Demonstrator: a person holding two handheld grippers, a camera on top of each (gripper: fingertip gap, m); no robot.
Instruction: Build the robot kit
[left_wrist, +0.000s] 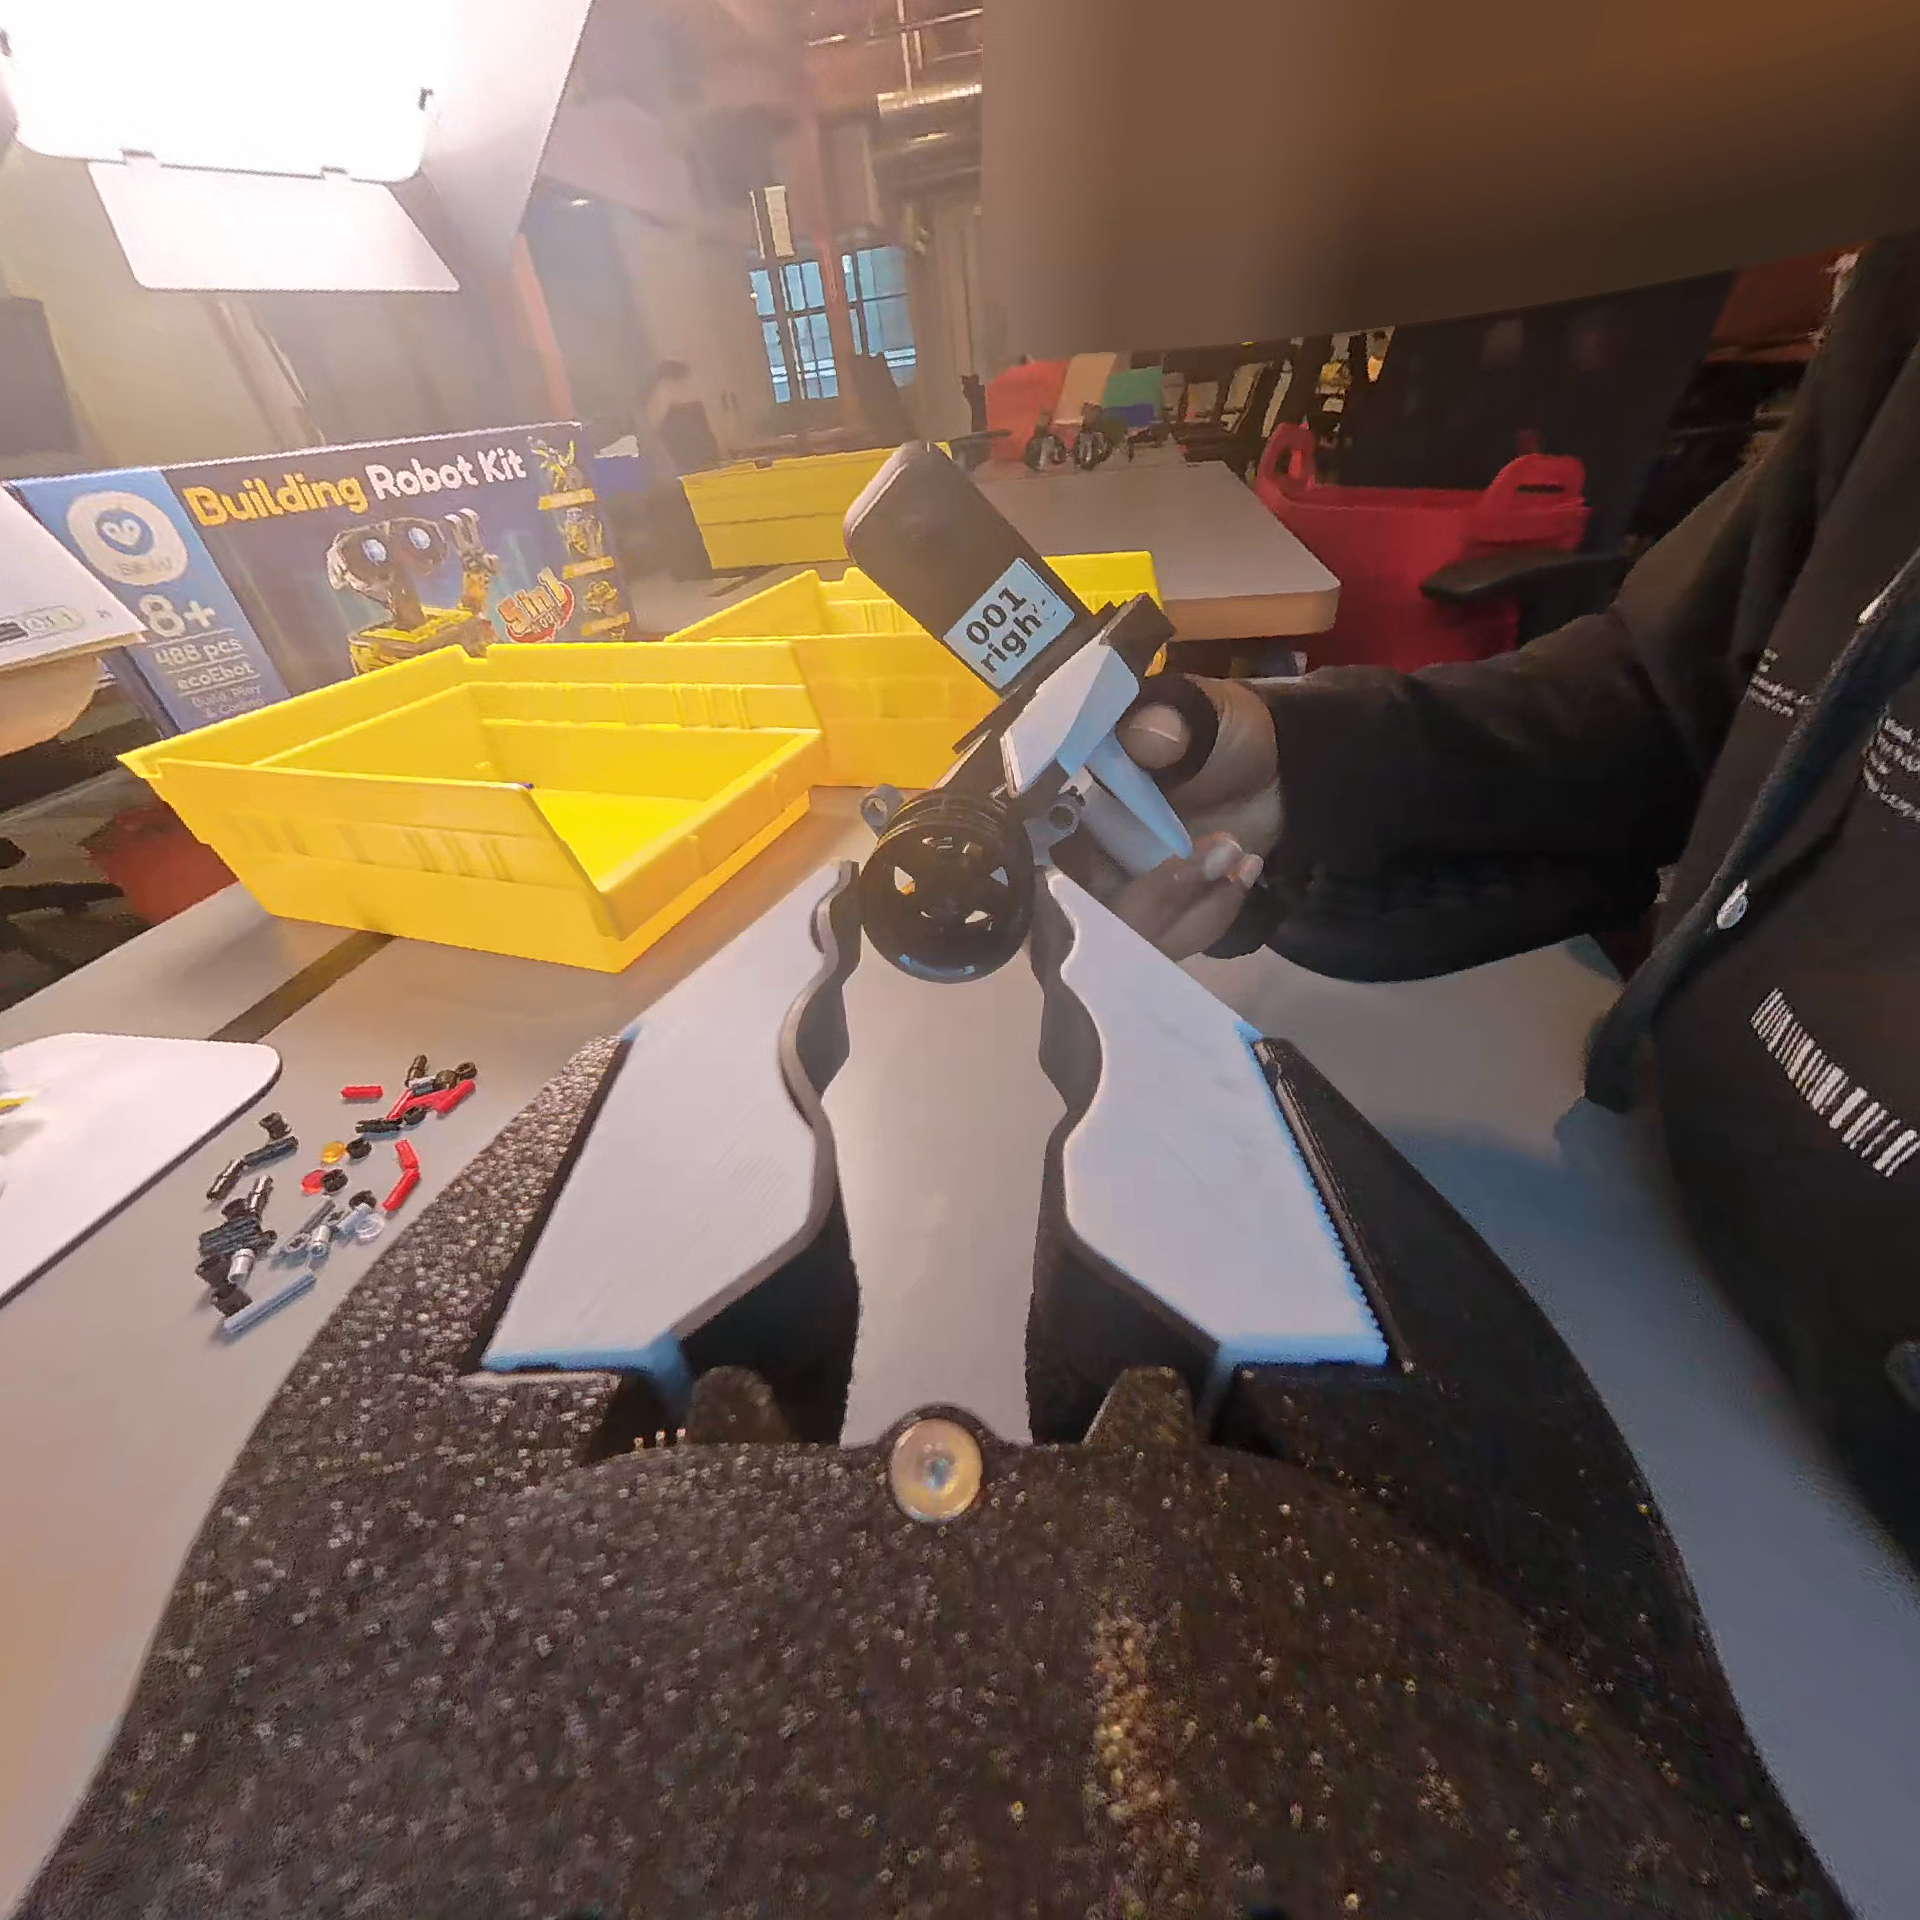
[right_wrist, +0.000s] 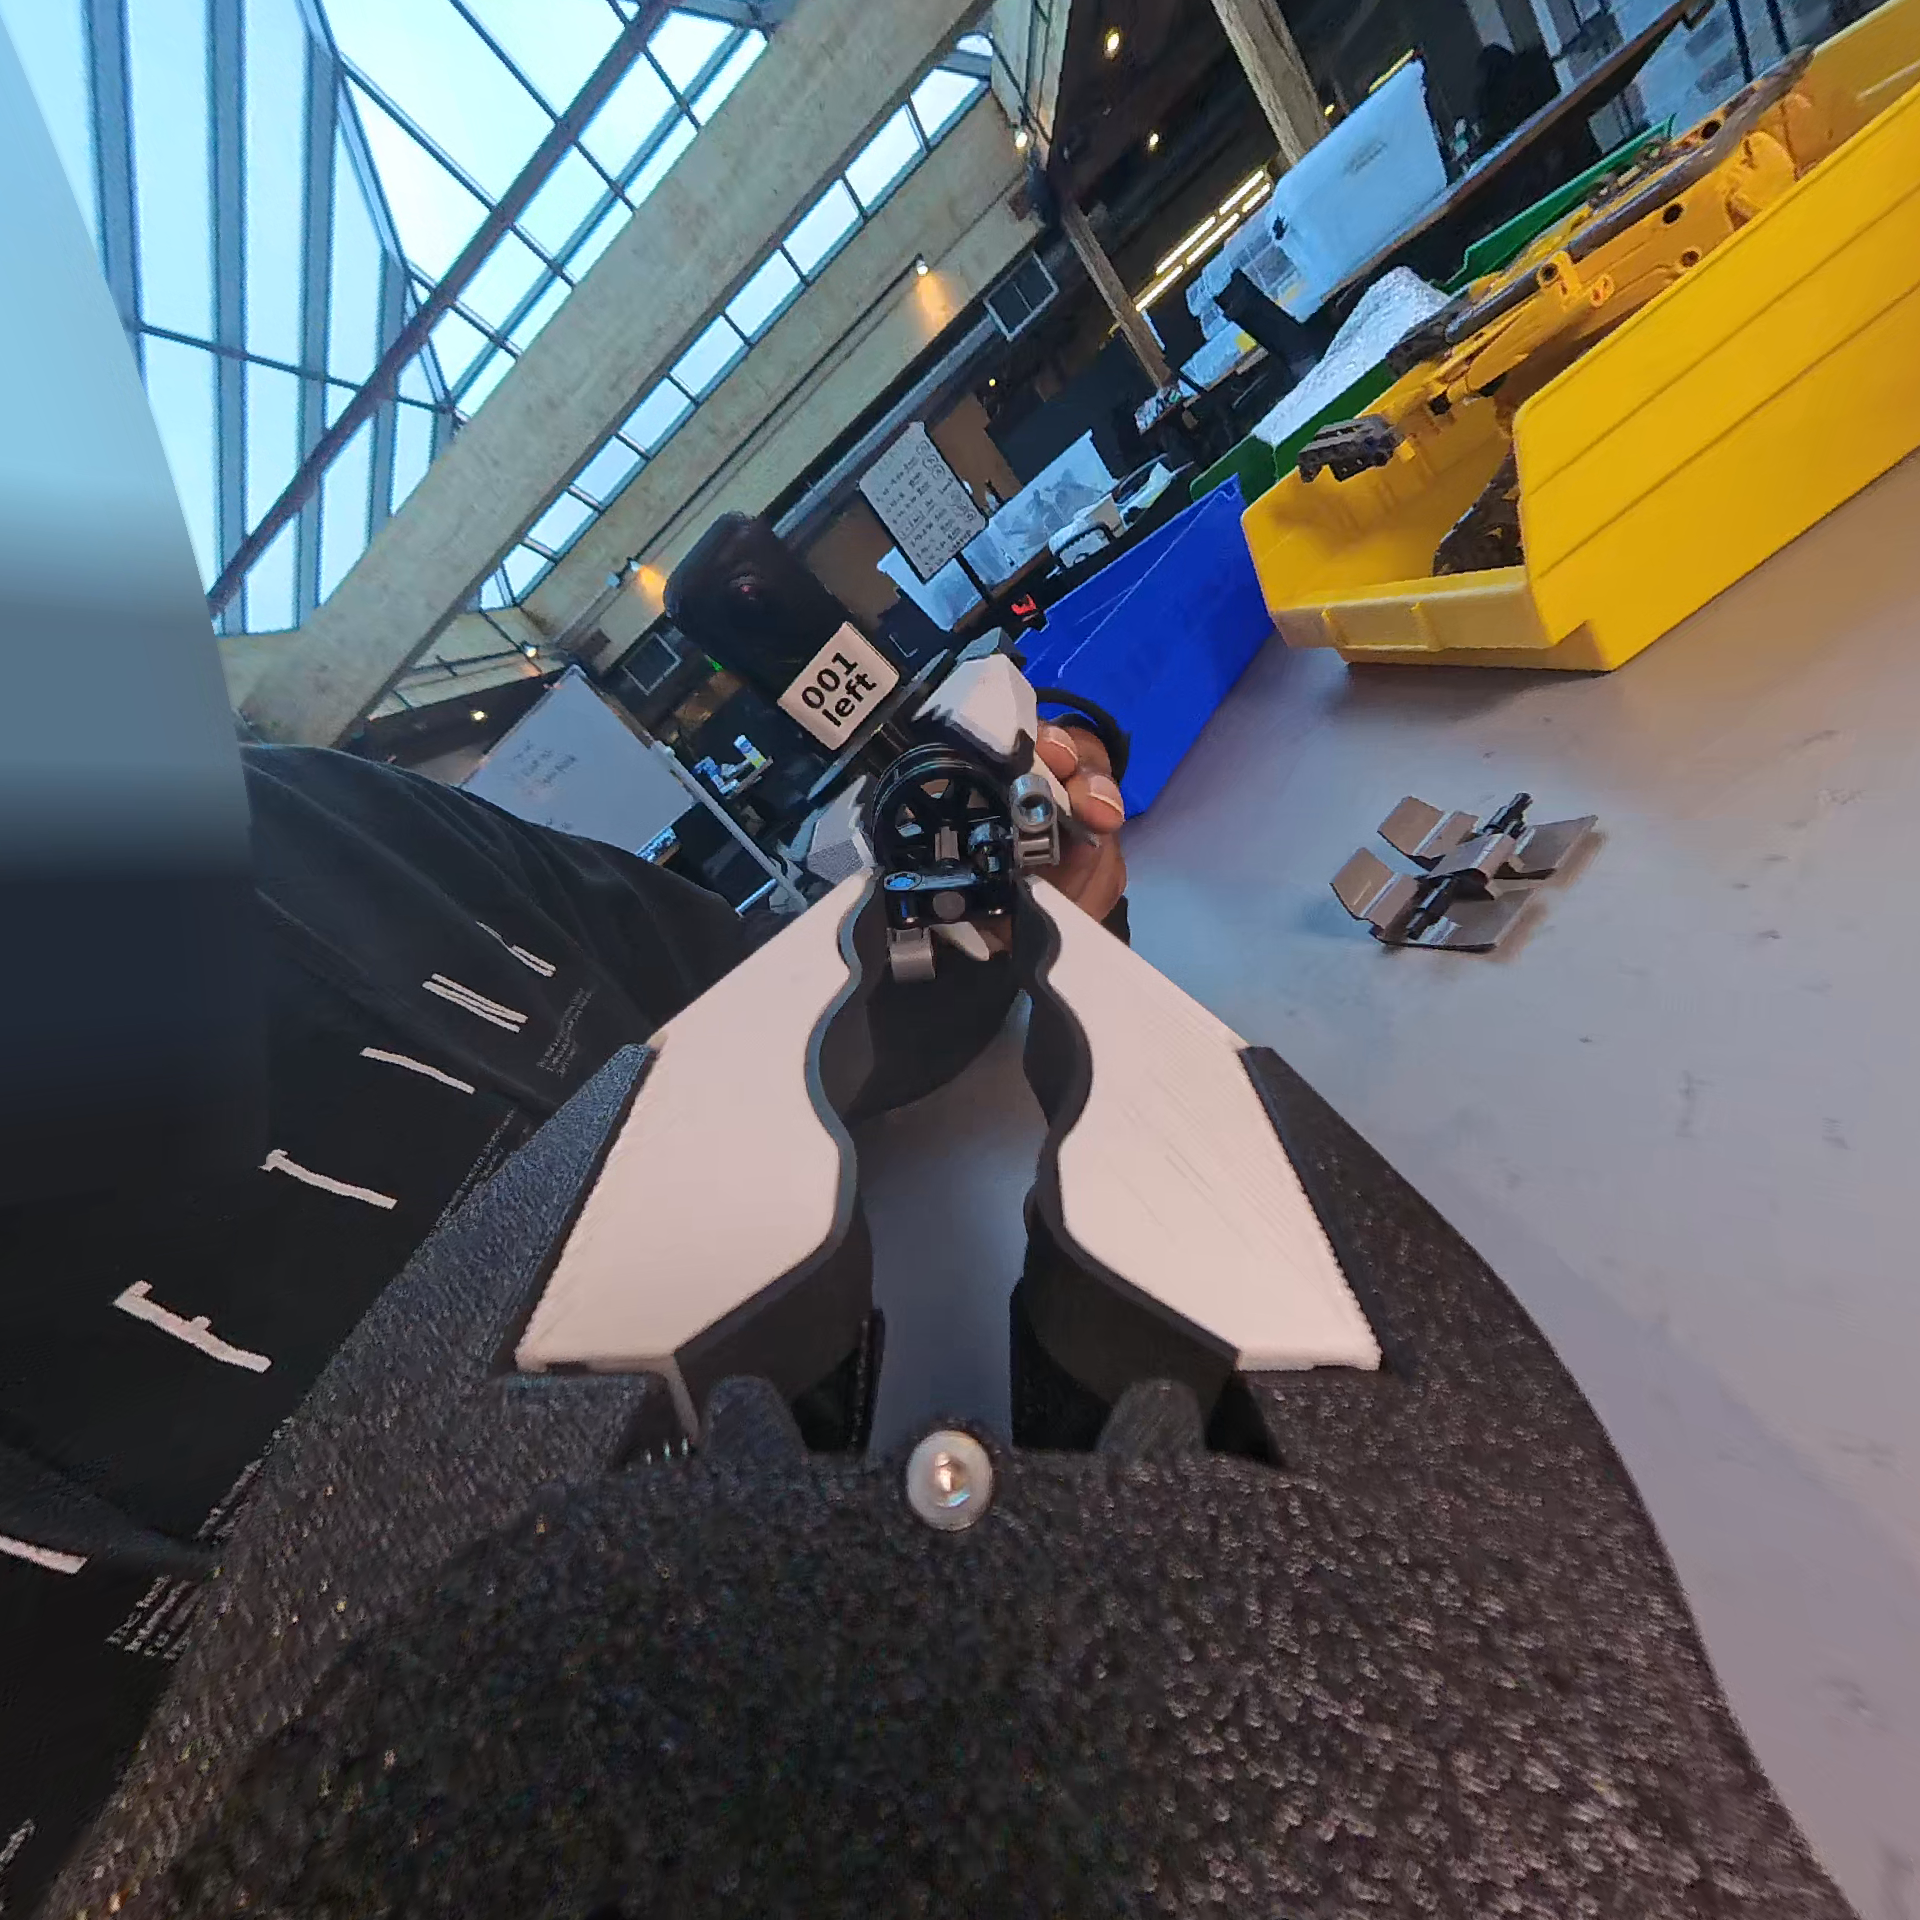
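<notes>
Wheel: black spoked wheel (left_wrist: 948, 902) with grey and black connector pieces fixed to it, held in the air above the worktop (left_wrist: 436, 997), between the two tools
Left hand-held gripper (left_wrist: 943, 914): clenched on the wheel, its white fingers (left_wrist: 727, 1101) pressing the rim from both sides at the tips
Right hand-held gripper (right_wrist: 940, 914): grasping the small black and grey connector end of the same piece, wheel just beyond its tips; in the left wrist view it reaches in from the right, tilted, with a camera and a label on top
Hands: a hand (left_wrist: 1195, 790) in a dark sleeve holds the right tool's grip; another hand (right_wrist: 1081, 800) shows behind the wheel in the right wrist view
Loose parts (left_wrist: 312, 1184): small red, black, grey and clear pieces scattered on the worktop, left of the left tool, beside a white sheet (left_wrist: 114, 1132)
Bins: yellow bin (left_wrist: 488, 821) behind the parts, a second one farther back; in the right wrist view a yellow bin (right_wrist: 1621, 488) holds yellow and dark pieces, with a blue bin (right_wrist: 1153, 634) beside it
Box (left_wrist: 343, 561): printed kit box standing behind the near bin
Grey piece (right_wrist: 1460, 878): flat finned grey part with a black axle, lying on the worktop well apart from the tools
Person: dark printed top close on the right of the left wrist view
</notes>
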